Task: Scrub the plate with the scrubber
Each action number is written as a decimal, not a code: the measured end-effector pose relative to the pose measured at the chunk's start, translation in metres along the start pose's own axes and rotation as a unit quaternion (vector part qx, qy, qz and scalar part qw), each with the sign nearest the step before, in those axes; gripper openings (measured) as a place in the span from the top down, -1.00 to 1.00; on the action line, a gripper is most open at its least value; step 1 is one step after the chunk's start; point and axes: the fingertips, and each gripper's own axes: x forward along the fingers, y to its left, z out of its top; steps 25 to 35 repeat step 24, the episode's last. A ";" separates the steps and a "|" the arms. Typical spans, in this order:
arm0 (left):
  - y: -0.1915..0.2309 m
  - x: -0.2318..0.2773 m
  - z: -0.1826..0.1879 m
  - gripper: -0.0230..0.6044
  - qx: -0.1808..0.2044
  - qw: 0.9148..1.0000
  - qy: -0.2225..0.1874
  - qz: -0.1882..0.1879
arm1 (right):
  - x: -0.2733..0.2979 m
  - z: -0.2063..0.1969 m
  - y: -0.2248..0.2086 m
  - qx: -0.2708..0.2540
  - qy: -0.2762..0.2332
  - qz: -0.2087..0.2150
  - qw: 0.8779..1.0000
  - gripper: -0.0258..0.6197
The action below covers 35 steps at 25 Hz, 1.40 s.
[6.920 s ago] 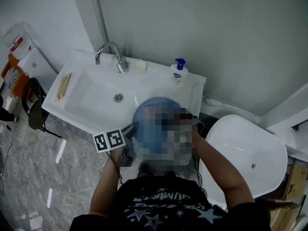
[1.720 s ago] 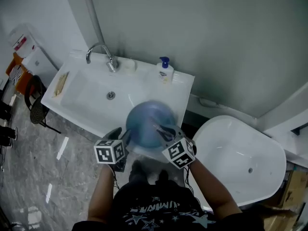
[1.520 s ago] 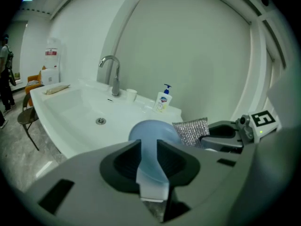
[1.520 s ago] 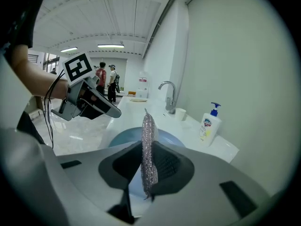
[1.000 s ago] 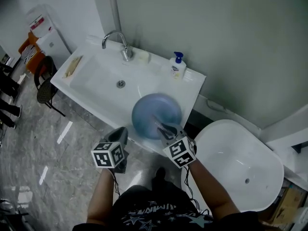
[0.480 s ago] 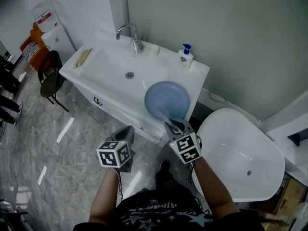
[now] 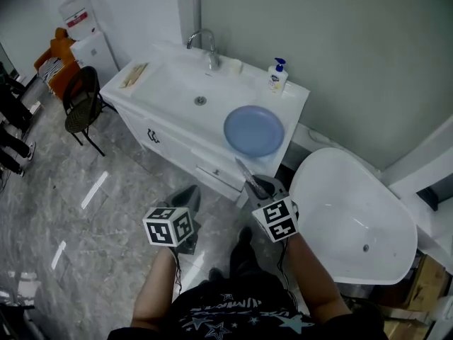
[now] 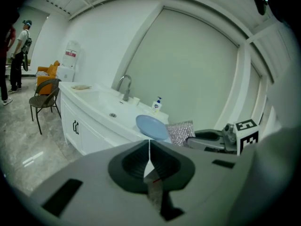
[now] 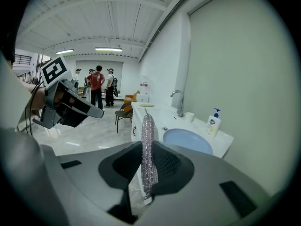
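The round blue plate [image 7: 253, 129] lies flat on the right end of the white sink counter [image 7: 165, 89], with nothing touching it. Both grippers hang over the floor, well short of the counter. My left gripper [image 7: 190, 193] is shut and empty; its pads meet in the left gripper view [image 8: 149, 147]. To its right, my right gripper [image 7: 251, 183] is shut on the silver mesh scrubber [image 9: 147, 149], which stands up edge-on between the pads. In the left gripper view the plate [image 8: 151, 126] and the scrubber [image 8: 181, 132] appear side by side.
A faucet [image 7: 206, 44] and a soap bottle [image 7: 277, 75] stand at the back of the counter. A white tub [image 7: 350, 218] sits to the right, close to my right arm. A black chair [image 7: 83, 101] and a water dispenser [image 7: 86, 37] are at the left. People [image 9: 98, 86] stand far off.
Both grippers have drawn back from the sink toward the person, over the floor. The plate stays behind on the counter. The scrubber remains in the right gripper.
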 end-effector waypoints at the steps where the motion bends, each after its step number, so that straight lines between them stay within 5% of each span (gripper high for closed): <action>1: -0.001 -0.007 -0.004 0.85 -0.001 1.000 -0.001 -0.001 | -0.004 -0.001 0.005 0.001 0.001 -0.001 1.000 0.68; 19: -0.023 -0.095 -0.065 0.85 -0.007 1.000 -0.003 -0.022 | -0.083 -0.021 0.085 0.012 0.002 -0.011 1.000 0.68; 35: -0.029 -0.105 -0.075 0.85 -0.012 1.000 -0.001 -0.022 | -0.096 -0.030 0.096 0.018 0.007 -0.007 1.000 0.68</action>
